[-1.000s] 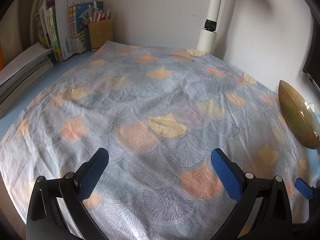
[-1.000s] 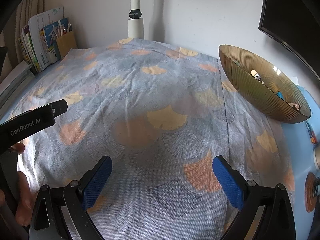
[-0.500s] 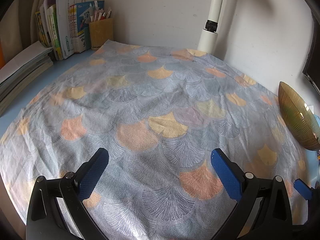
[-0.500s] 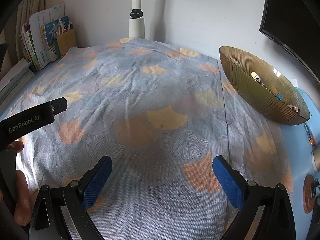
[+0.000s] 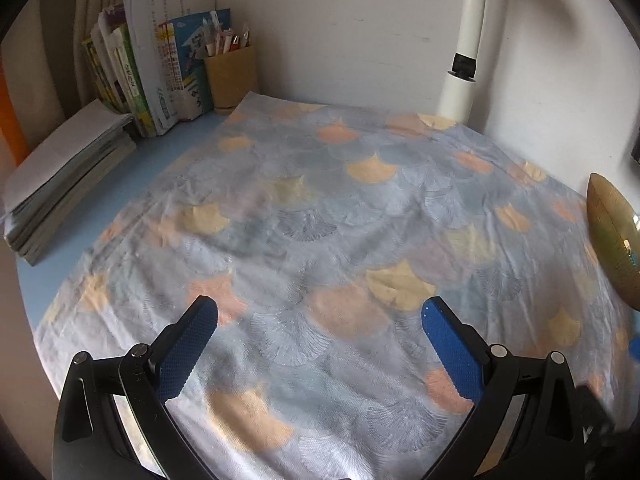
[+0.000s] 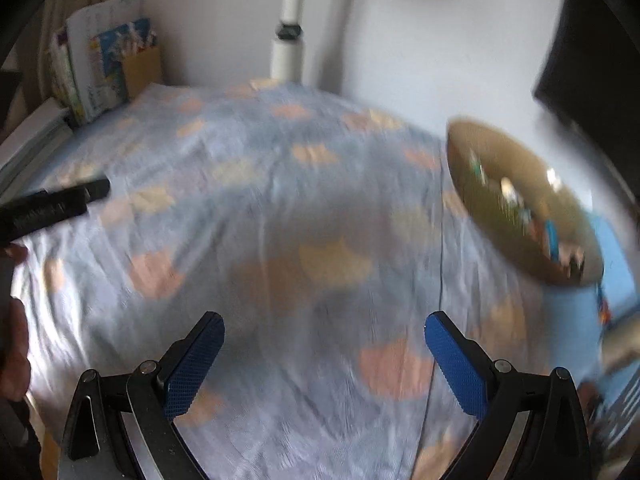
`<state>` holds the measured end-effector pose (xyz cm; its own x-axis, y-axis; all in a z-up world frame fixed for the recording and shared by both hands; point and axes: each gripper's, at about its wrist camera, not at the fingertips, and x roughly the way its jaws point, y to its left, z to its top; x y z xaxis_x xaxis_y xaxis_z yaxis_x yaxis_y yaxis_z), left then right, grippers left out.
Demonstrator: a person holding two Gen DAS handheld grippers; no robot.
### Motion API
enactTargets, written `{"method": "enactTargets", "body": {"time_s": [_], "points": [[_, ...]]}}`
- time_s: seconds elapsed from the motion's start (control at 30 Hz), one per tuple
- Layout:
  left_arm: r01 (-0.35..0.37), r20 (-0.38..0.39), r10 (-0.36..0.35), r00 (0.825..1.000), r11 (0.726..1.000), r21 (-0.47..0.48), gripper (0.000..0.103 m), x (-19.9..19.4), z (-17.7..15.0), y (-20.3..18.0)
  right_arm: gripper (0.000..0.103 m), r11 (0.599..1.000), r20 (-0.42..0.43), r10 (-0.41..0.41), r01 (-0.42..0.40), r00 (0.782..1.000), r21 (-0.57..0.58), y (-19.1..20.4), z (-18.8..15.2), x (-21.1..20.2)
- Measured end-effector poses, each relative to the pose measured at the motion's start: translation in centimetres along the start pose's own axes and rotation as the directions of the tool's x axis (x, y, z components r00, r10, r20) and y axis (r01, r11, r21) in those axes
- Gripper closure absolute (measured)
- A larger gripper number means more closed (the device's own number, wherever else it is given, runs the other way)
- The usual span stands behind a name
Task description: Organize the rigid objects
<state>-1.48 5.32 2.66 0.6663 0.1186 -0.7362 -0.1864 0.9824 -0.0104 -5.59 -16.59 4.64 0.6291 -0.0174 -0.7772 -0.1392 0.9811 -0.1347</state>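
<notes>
Plainly, both tools were released and empty: the left hand-held gripper (image 5: pixel 318 322) hung with its blue pads spread wide over the cloth (image 5: pixel 320 232), and the right hand-held gripper (image 6: pixel 324 332) likewise stood with its pads well apart and nothing between them. The cloth, patterned with grey, orange and yellow fans, covered most of the blue worktop (image 5: pixel 120 184) and lay somewhat wrinkled. Near the right edge of the worktop sat a ribbed amber bowl (image 6: pixel 516 204), its left side resting on the cloth's margin; inside it lay several small things, too blurred in the right wrist view to tell apart. From the left wrist view only a sliver of that bowl (image 5: pixel 612 236) showed at the right. At the far left corner stood a row of books (image 5: pixel 160 64) against the wall, with a tan pen holder (image 5: pixel 232 76) full of pens just beside them, touching the cloth's far corner. A flat stack of papers (image 5: pixel 60 168) lay along the left edge. A white pole (image 5: pixel 464 60) rose at the far edge behind the cloth. In the right wrist view the left gripper's black finger (image 6: pixel 56 208) reached in over the cloth's left side, with part of a hand (image 6: pixel 14 364) below it.
</notes>
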Motion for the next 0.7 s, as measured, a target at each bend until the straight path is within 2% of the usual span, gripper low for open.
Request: {"method": "enactTargets", "body": {"time_s": [0.17,0.23,0.37,0.43,0.53,0.67,0.7], "points": [[0.010,-0.050,-0.010,0.999,1.000,0.001,0.001,2.1,-0.6,-0.3,0.003,1.000,0.023,0.000,0.000,1.000,-0.010,1.0,1.7,1.7],[0.011,-0.074,-0.010,0.997,1.000,0.016,0.001,3.1,-0.8,-0.6,0.003,1.000,-0.008,0.013,-0.012,1.000,0.029,0.9,1.8,2.9],[-0.029,-0.095,0.035,0.995,0.997,0.068,0.001,4.3,-0.8,-0.9,0.003,0.997,-0.048,0.049,-0.046,0.998,0.068,0.8,1.7,4.6],[-0.032,-0.114,0.039,0.993,0.997,0.064,0.001,4.9,-0.8,-0.8,0.003,0.996,-0.057,0.048,-0.044,0.997,0.075,0.7,1.8,5.5],[-0.001,-0.144,0.003,0.990,1.000,0.018,0.000,5.4,-0.7,0.1,0.003,0.992,-0.063,0.101,-0.095,0.993,0.088,0.5,2.0,6.6],[-0.006,-0.122,0.007,0.993,1.000,0.008,0.000,5.4,-0.9,0.3,0.002,0.985,-0.093,0.142,-0.131,0.985,0.116,0.0,2.1,7.9],[-0.008,-0.114,0.009,0.993,1.000,0.005,0.000,5.3,-1.0,0.3,0.002,0.986,-0.086,0.132,-0.121,0.988,0.116,-0.1,2.1,7.9]]}}
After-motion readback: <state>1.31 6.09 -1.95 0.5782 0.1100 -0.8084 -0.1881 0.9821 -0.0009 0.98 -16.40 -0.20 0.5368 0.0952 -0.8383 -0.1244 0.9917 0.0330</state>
